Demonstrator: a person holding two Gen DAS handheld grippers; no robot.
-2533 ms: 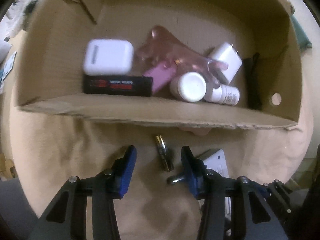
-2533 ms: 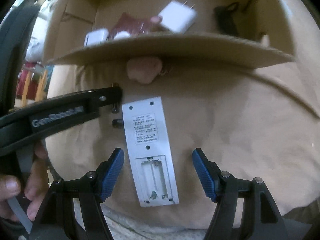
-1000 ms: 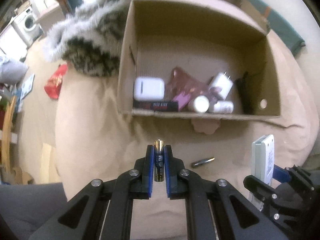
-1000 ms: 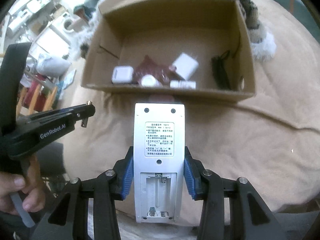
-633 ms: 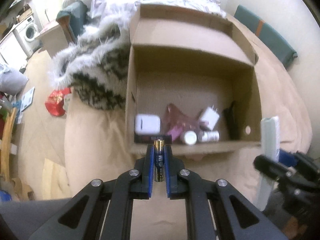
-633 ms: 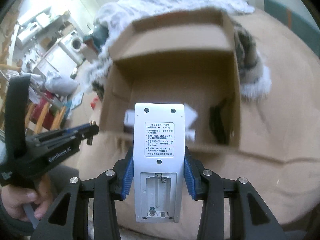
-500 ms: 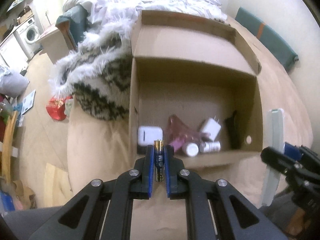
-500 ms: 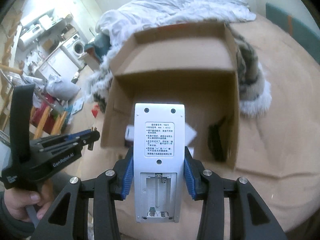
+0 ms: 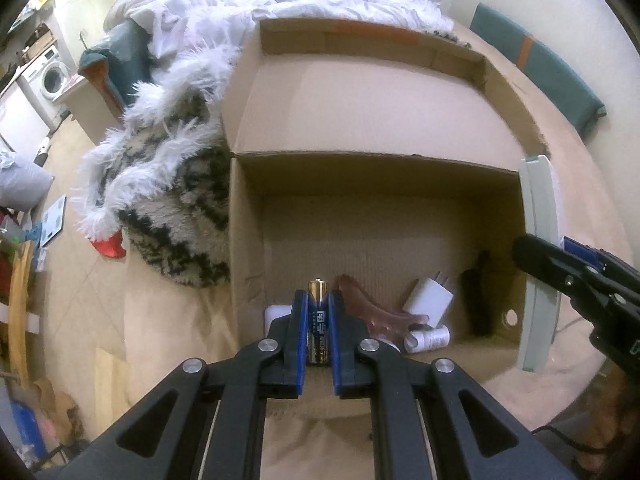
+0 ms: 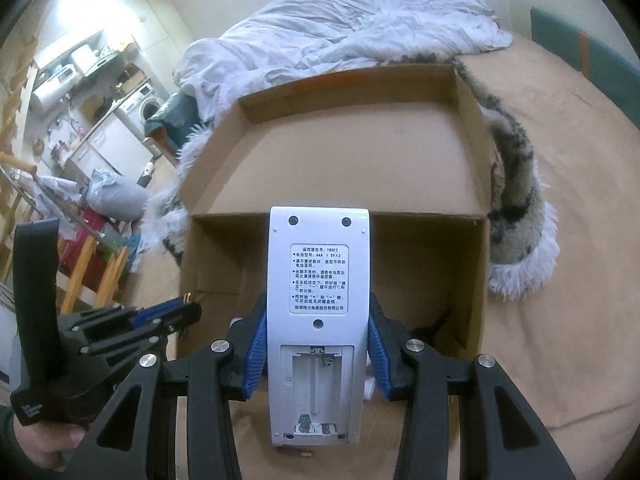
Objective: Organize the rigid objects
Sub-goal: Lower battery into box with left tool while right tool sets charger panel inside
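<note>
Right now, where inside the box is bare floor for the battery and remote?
Bare: the box floor's far half, from left wall to right wall. Crowded: the near edge, with the charger, bottle and black item.

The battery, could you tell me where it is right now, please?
The battery stands upright, clamped in the left gripper, held above the near edge of the cardboard box, left of the remote.
</note>
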